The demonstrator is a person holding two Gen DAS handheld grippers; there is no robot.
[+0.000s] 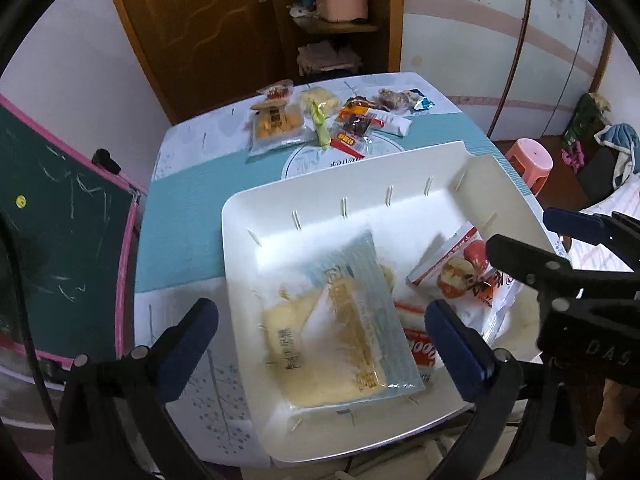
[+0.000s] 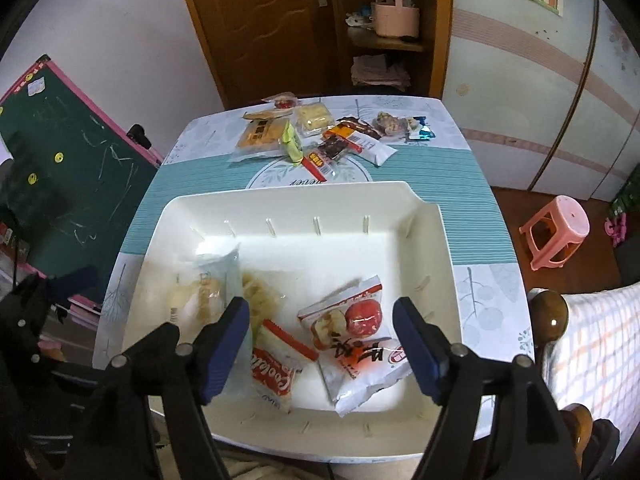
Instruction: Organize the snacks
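A white tray (image 1: 320,208) (image 2: 448,272) sits at the near edge of the table and holds several snack packets. A clear packet with a yellow cake (image 1: 356,320) (image 2: 208,280) lies at its left. An apple-print packet (image 1: 460,272) (image 2: 356,336) and a red-lettered packet (image 2: 276,368) lie at its right. My left gripper (image 1: 320,332) is open and empty above the tray's left part. My right gripper (image 2: 324,340) is open and empty above the tray's near part; it also shows in the left wrist view (image 1: 560,240). More snacks (image 1: 328,120) (image 2: 320,136) lie in a cluster at the table's far side.
The table has a teal and white cloth (image 2: 460,176). A green chalkboard with a pink frame (image 1: 60,232) (image 2: 72,152) stands to the left. A pink stool (image 2: 556,228) and a chair with a checked cushion (image 2: 592,352) are to the right. A wooden door (image 2: 260,20) is behind.
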